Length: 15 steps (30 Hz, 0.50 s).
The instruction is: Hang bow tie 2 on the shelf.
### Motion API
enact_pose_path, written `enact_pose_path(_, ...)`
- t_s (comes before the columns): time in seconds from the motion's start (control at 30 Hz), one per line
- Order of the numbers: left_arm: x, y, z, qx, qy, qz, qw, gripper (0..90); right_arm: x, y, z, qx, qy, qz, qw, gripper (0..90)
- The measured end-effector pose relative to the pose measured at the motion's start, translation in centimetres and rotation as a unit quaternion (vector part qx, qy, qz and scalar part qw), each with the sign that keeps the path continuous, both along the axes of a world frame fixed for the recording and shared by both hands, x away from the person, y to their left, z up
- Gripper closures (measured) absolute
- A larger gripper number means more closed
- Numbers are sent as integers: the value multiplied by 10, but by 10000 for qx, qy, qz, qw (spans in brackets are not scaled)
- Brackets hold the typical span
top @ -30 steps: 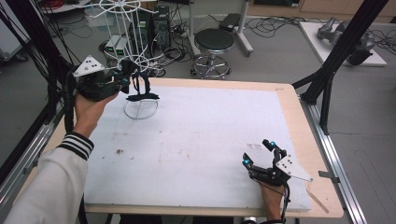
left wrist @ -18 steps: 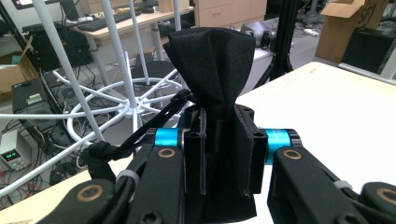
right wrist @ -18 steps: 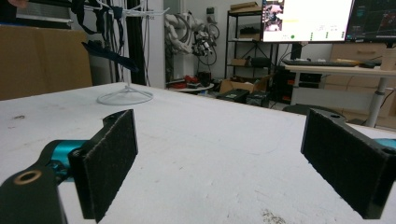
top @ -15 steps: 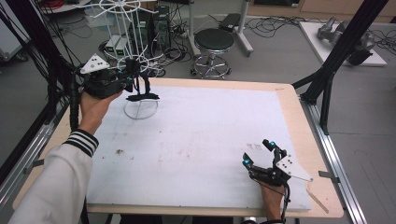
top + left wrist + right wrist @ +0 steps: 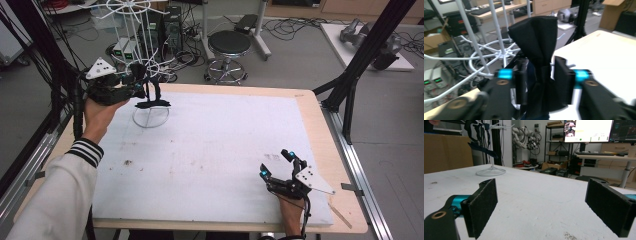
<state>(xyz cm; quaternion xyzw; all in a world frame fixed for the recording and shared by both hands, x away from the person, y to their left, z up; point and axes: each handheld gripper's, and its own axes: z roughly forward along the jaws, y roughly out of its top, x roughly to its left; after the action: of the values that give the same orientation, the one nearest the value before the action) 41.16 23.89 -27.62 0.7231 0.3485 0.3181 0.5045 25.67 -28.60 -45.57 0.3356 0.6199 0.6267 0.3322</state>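
Where fingers point(image 5: 562, 83) part, black cloth point(image 5: 539, 47) between.

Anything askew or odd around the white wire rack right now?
The black fabric strap hangs bunched and twisted from the white wire rack, between the left gripper's jaws, which have just been opening. Dark specks mark the white table cover.

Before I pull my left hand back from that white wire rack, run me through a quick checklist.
1. Left gripper let go: its jaws have just been opening, with the black strap between them; pads clear of it: cannot tell.
2. Strap hung on the white wire rack: it hangs at the rack, but the hook is hidden: cannot tell.
3. Rack base flat on the table: ok.
4. Right gripper out of the way, open, resting at the near edge: ok.
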Motion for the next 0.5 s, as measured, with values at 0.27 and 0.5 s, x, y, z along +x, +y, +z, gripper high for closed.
enact_pose_path(0.27,-8,-2,3,162,-253,-60,9995,338,0,0,0,-27,-17,7,10000,103)
enact_pose_path(0.5,-22,1,-2,-121,-438,-393,9982,163,0,0,0,3,6,3,10000,103)
